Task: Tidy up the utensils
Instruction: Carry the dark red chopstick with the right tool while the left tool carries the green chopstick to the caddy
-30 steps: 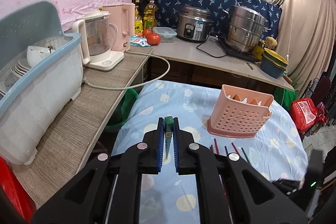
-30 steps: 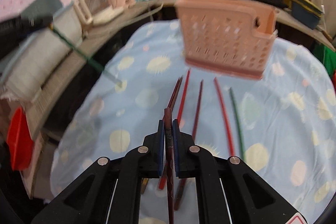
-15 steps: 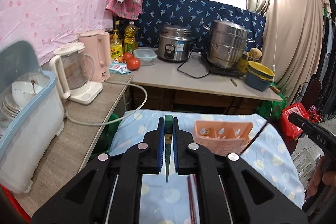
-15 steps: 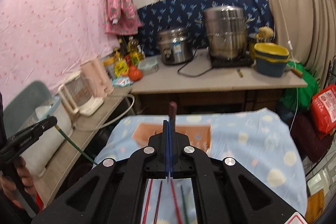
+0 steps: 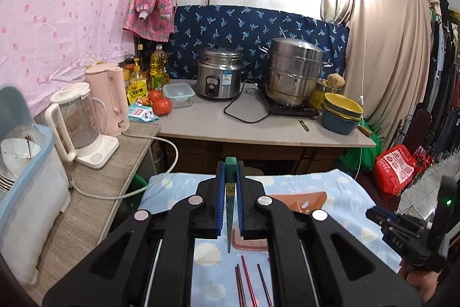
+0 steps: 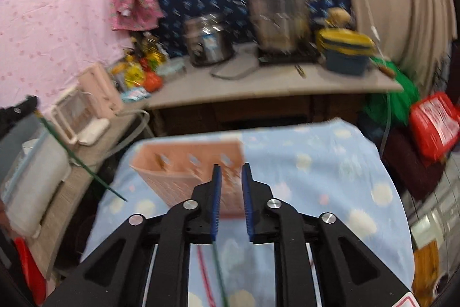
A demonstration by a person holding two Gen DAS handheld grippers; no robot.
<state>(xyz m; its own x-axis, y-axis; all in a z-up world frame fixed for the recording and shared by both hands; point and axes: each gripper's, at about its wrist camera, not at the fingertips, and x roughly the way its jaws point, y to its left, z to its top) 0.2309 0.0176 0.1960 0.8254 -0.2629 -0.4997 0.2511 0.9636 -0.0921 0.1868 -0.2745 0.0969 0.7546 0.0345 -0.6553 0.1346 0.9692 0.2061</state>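
The left tongs point(image 5: 230, 203) grip a slim green chopstick point(image 5: 229, 220) pointing steeply downward, while the empty right tongs point(image 6: 231, 199) are opening just above the perforated pink plastic utensil basket point(image 6: 184, 171), directly ahead.

Left tool point(image 5: 229, 171): jaws nearly closed, blue pads clamping a green chopstick point(image 5: 229, 209), pointing shallowly downward. Right tool point(image 6: 231, 177): jaws opening, nothing between the pads, pitched more steeply down. Right hand point(image 5: 422, 282) partly visible under the right tool's black body, gripping it.
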